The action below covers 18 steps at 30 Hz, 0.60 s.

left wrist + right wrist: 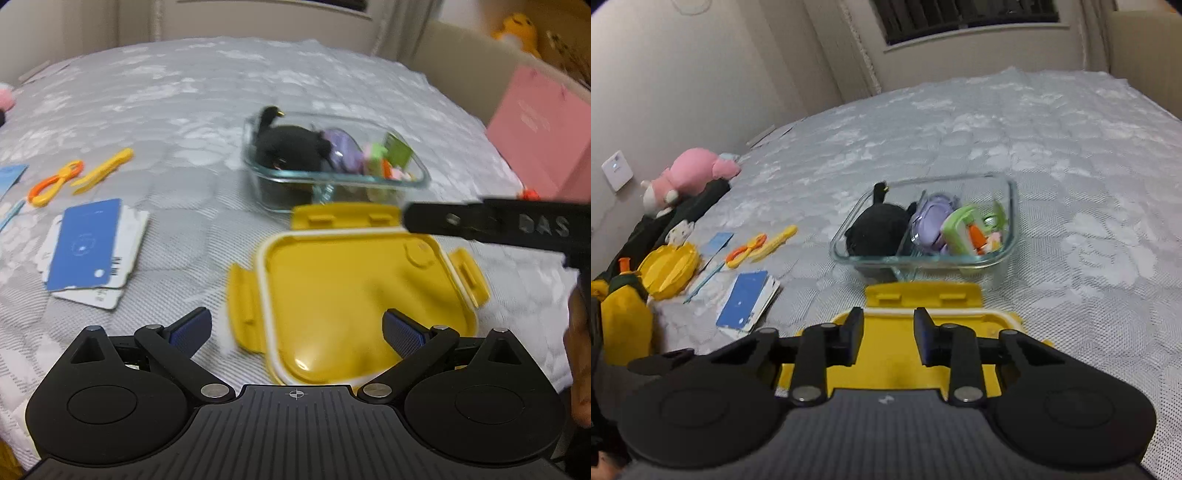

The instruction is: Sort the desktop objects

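Grey quilted bedding carries everything, with the glass container as your landmark. Its yellow lid lies inner side up just in front of it. Your left gripper is spread wide over the lid's near edge; your right gripper is part-open above the lid, pinching nothing. Grip the lid by its rim, not a loose clip flap, and turn it level before lowering. Left of the container: one orange scissors, one yellow tweezers, one stack of cards.
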Each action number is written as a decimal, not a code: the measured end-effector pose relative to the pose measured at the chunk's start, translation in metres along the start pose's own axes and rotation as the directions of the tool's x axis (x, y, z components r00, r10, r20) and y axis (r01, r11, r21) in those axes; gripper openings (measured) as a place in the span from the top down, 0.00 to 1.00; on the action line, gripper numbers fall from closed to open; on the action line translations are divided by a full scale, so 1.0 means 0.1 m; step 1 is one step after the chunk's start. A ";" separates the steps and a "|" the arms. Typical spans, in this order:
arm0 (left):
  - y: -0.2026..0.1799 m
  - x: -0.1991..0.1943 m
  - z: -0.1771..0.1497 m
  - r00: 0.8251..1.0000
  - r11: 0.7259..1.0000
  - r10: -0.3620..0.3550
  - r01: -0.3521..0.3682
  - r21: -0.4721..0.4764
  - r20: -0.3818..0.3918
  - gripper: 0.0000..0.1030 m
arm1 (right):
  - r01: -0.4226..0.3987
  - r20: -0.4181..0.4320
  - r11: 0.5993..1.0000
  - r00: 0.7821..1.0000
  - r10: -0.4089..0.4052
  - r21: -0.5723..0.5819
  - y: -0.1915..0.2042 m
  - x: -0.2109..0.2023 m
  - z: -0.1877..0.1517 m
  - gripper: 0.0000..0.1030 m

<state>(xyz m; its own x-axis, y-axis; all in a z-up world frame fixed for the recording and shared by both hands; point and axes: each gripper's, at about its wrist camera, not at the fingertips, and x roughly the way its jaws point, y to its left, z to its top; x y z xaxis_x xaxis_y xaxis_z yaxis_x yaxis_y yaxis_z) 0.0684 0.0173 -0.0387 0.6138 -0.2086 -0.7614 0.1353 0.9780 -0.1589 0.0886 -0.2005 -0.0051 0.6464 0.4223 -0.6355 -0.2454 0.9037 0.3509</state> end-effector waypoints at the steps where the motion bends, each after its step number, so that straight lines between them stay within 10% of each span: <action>1: 0.04 0.00 0.02 1.000 1.000 0.006 -0.006 -0.014 0.001 0.02 | 0.008 0.003 1.000 1.000 -0.008 0.021 -0.05 -0.02 -0.02 0.60; 18: -0.08 0.08 0.06 0.999 0.999 0.035 -0.035 0.009 -0.014 0.02 | 0.023 -0.033 0.991 0.999 -0.019 0.135 -0.48 -0.08 -0.24 0.51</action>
<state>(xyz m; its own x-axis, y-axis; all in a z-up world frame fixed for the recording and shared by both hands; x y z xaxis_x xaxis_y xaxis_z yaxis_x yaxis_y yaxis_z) 0.0767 0.0076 -0.0393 0.6070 -0.1740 -0.7754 0.1204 0.9846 -0.1267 0.0778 -0.2455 -0.0328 0.6269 0.4072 -0.6642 -0.1305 0.8954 0.4258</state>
